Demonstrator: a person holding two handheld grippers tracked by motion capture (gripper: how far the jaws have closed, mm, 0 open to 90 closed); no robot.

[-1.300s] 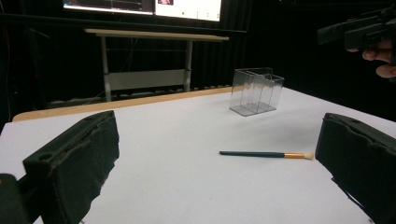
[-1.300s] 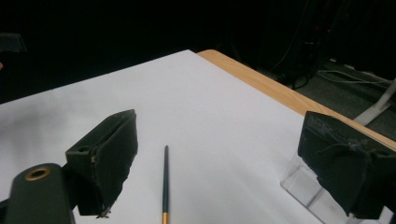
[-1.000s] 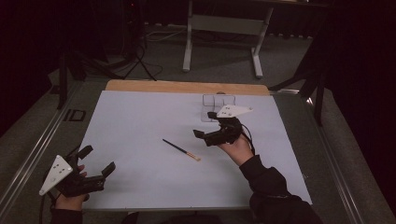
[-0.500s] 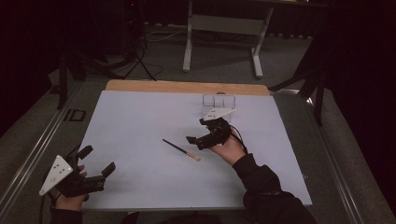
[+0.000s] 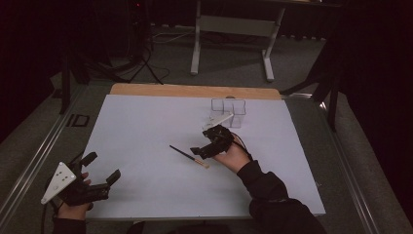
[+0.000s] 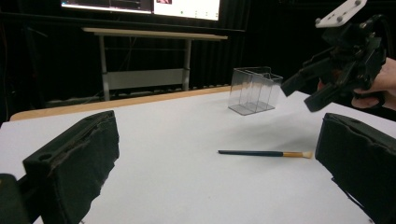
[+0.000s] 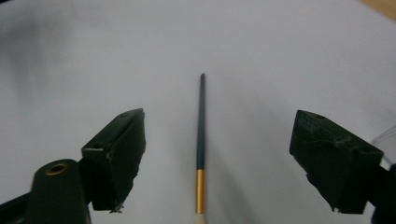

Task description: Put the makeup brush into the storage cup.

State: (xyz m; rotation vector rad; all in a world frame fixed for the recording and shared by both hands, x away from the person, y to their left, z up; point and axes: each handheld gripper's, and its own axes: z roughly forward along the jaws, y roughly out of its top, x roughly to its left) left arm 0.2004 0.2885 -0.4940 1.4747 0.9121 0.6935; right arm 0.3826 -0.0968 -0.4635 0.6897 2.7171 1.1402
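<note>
My right gripper (image 5: 203,150) hangs over the brush (image 5: 189,156), its fingers (image 7: 116,149) spread wide with nothing between them. In the right gripper view the brush (image 7: 201,154) runs straight up the gap between them, dark handle pointing away, gold band and pale bristles nearest me. It lies flat on the white surface (image 5: 146,126), about mid-way across, with the clear box (image 5: 229,112) farther back and a little to the right. My left gripper (image 5: 92,183) sits at the near left corner, well apart from all this, fingers (image 6: 74,168) also spread and empty.

I judge this is the approach to a pickup. Next I should lower the right fingers until they straddle the handle near the gold band, then squeeze. The handle is thin and low, so I must come close to the surface.
</note>
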